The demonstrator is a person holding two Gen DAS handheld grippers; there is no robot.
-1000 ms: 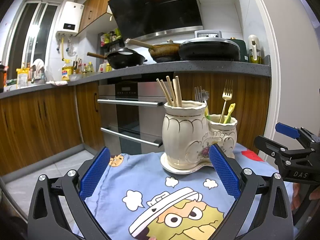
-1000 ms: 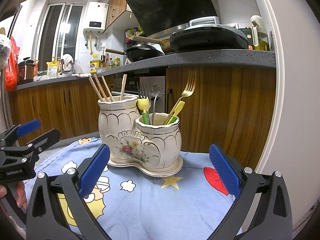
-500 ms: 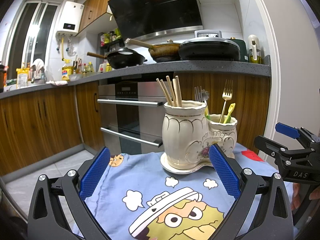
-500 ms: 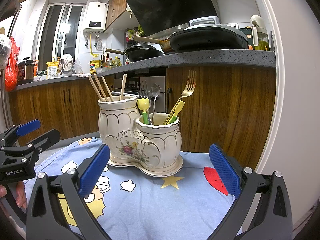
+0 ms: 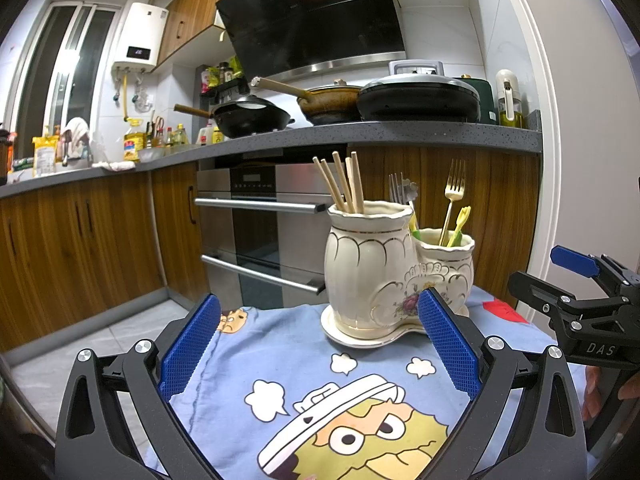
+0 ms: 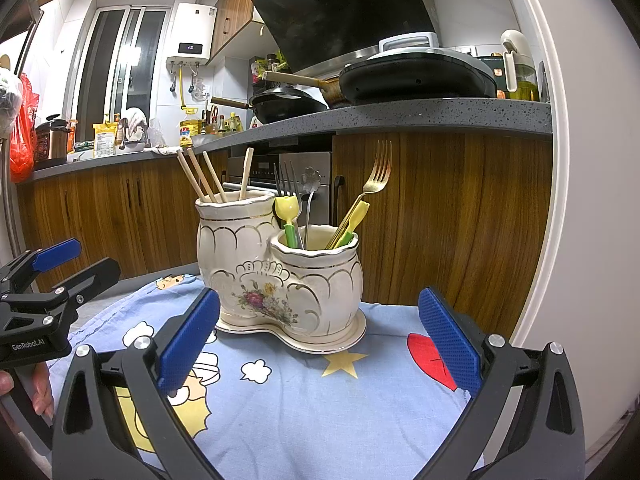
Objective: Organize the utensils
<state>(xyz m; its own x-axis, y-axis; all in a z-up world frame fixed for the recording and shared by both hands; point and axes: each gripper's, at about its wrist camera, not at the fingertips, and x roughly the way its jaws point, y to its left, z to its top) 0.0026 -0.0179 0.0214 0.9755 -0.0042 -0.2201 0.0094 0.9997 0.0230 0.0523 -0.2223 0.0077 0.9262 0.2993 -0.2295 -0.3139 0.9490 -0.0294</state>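
The left claw [image 5: 318,340] stood released at the bottom of its own frame, its blue ribbed pads [image 5: 191,348] spread wide and holding nothing, pointing level across the blue cartoon-print cloth [image 5: 280,352] that covered the tabletop. The right claw [image 6: 318,340] was likewise released and empty in its view, aimed forward and low over the same cloth.

The cream ceramic two-pot utensil holder with gold trim [image 5: 384,272] sat upright on its matching saucer, centre-right in the left view and at centre in the right view. From the left, the tall pot fronted the short one and hid most of the utensils behind it; the right view showed both pots side by side, with the painted flower spray [image 6: 262,300] facing the camera.

The light wooden chopsticks [image 5: 344,184] rose from the tall pot, long axes near vertical and fanning slightly toward the upper left. The gold metal fork [image 6: 366,192] leaned in the short pot, tines up and tilted toward the upper right. The yellow-and-green plastic fork [image 6: 290,220] and the silver spoon with a flower-shaped end [image 6: 310,196] stood almost upright in the right view; their footing was hidden.

Each view caught the other claw at a side edge: the right one at the right of the left view [image 5: 576,280], the left one at the left of the right view [image 6: 60,268], both near the holder yet apart from it.
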